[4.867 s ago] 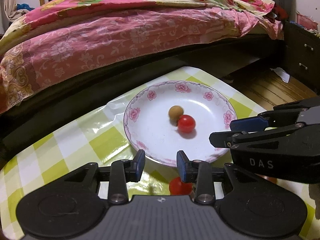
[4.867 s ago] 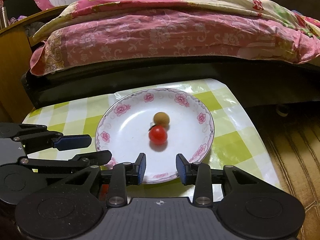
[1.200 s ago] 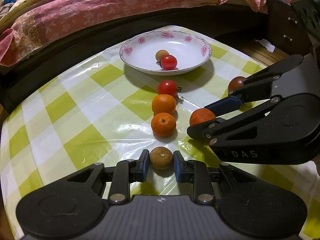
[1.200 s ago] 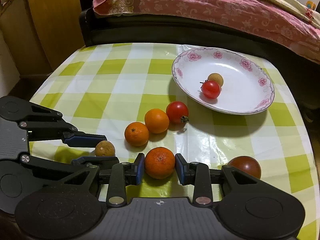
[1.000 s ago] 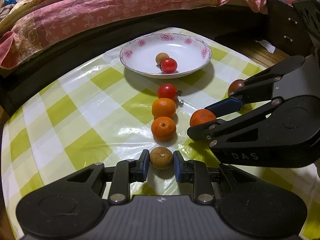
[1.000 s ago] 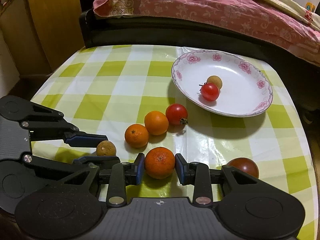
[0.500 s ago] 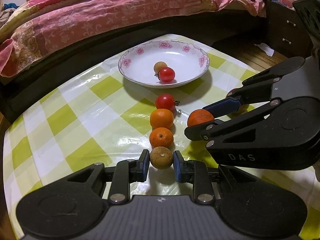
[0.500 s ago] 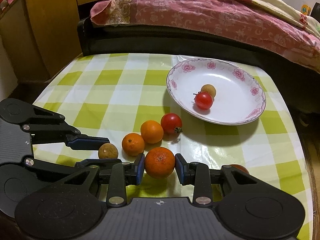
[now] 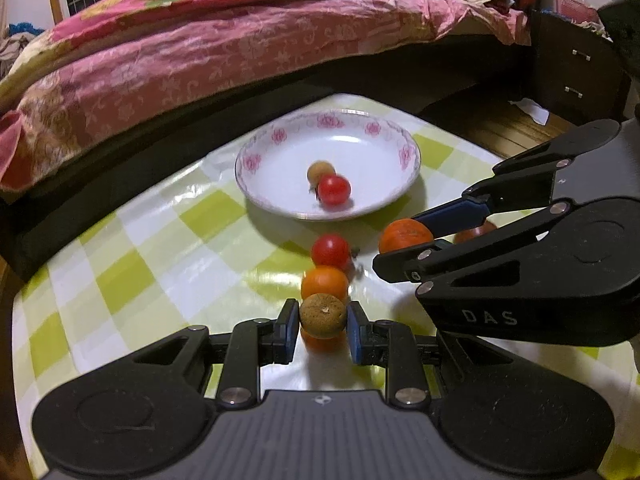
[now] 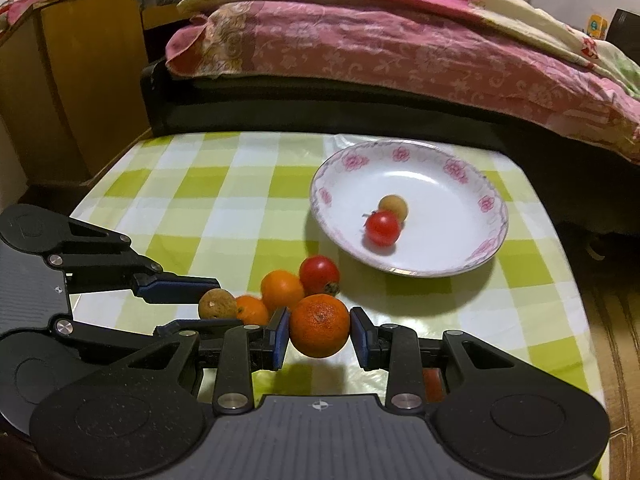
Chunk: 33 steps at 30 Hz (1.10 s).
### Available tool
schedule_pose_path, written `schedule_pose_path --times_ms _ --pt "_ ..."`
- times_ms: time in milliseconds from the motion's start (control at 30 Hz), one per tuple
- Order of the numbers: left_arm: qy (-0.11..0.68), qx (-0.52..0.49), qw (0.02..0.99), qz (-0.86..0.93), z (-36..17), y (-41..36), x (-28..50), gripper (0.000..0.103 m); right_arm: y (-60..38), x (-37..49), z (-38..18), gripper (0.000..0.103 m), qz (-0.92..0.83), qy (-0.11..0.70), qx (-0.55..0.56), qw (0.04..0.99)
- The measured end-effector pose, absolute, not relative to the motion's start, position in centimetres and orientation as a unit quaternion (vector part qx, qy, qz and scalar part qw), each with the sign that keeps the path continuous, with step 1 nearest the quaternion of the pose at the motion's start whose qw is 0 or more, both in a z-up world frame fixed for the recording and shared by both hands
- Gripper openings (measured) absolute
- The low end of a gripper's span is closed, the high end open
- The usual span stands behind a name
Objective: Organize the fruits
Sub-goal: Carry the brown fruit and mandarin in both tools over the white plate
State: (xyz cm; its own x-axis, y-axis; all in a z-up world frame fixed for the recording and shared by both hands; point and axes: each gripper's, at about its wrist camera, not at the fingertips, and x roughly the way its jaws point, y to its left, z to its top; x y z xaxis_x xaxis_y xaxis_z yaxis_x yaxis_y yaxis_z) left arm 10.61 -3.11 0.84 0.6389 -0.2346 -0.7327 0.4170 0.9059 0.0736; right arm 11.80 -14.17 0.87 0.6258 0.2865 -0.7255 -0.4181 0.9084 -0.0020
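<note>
My left gripper is shut on a small brown round fruit, held just above the checked tablecloth. My right gripper is shut on a large orange, which hangs above its own shadow. Ahead stands a white plate with pink flowers holding a cherry tomato and a small brown fruit. On the cloth in a row lie a red tomato and two oranges; the nearer one is partly hidden behind the held brown fruit.
A dark red fruit lies on the cloth behind the right gripper. A bed with a pink quilt runs along the table's far side. A wooden cabinet stands at the left, a dark drawer unit at the right.
Both grippers have risen a little with their fruits, off the cloth. The left one has drifted forward, so the brown fruit now overlaps the nearest orange.
</note>
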Motion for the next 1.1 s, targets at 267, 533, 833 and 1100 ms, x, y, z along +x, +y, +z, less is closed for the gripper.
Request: schedule_pose_path --times_ms 267,533,833,1100 --pt "0.362 0.124 0.905 -0.187 1.8 -4.7 14.1 0.033 -15.7 14.2 2.1 0.029 0.175 0.367 -0.069 0.911" --pt "0.349 0.133 0.909 -0.188 1.4 -6.2 17.3 0.033 -17.6 17.4 2.2 0.029 0.152 0.362 -0.052 0.918" --pt "0.359 0.134 0.905 -0.185 -0.2 -6.4 19.0 0.033 -17.9 19.9 1.0 0.029 0.154 0.37 -0.061 0.914" --pt "0.361 0.131 0.905 -0.184 -0.7 -6.3 19.6 0.033 -18.2 20.9 0.2 0.03 0.152 0.378 -0.06 0.911"
